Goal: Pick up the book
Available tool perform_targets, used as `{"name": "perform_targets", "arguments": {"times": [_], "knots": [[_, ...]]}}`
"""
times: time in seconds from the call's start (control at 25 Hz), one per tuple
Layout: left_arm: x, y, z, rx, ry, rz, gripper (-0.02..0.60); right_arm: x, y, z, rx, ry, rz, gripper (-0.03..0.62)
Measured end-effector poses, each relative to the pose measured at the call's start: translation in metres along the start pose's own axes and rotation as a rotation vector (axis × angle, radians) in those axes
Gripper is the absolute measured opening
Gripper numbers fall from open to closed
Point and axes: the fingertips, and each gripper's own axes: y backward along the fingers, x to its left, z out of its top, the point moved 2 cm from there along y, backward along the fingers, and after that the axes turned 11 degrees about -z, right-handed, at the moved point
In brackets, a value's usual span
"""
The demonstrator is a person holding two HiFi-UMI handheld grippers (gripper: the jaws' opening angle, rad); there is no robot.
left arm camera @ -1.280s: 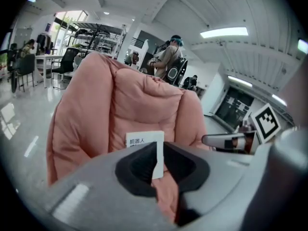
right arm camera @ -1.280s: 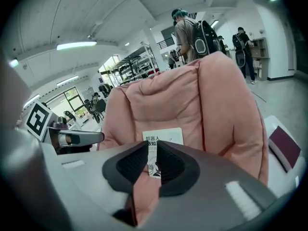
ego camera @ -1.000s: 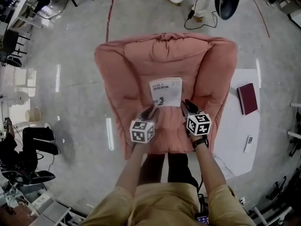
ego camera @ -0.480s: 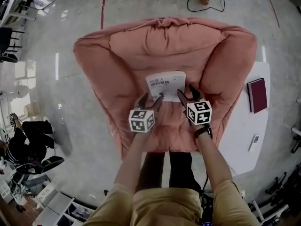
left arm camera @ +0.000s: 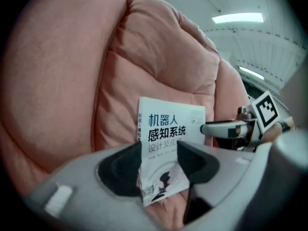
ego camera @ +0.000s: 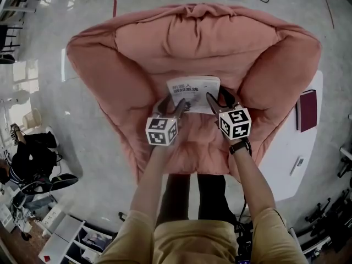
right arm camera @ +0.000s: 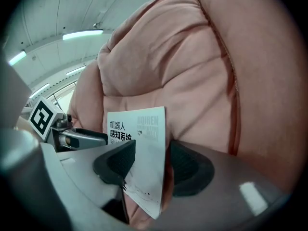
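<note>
Seat: white paperback book (ego camera: 192, 94) on the pink padded armchair (ego camera: 110, 76), before its backrest (ego camera: 192, 43).
My right: dark red book (ego camera: 308, 110) on the white tabletop (ego camera: 283, 153) beside that armchair.

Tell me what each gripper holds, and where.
Nothing yet. Near corners of the book show between the open jaws of the left gripper and right gripper; jaws just closing, pads not pressing.

A lab-like workshop hall: polished grey floor (ego camera: 93, 175), office chairs (ego camera: 36, 166), ceiling strip lights (left arm camera: 238, 18)
</note>
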Motion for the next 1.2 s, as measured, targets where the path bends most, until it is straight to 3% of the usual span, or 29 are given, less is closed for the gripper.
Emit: {"name": "perform_targets", "arguments": {"times": [0.6,0.76,1.2], "knots": [[-0.001,0.0,-0.009,-0.042,-0.009,0.044,0.192,-0.006,-0.017,-0.01,0.005,0.044,0.001,0.192],[0.002,-0.002,-0.008,-0.035,0.009,0.068,0.218,-0.009,-0.013,-0.008,0.001,0.043,-0.017,0.181],[0.024,-0.027,0.001,0.015,0.017,0.022,0.198,-0.01,-0.025,-0.004,0.007,0.018,0.026,0.181]]}}
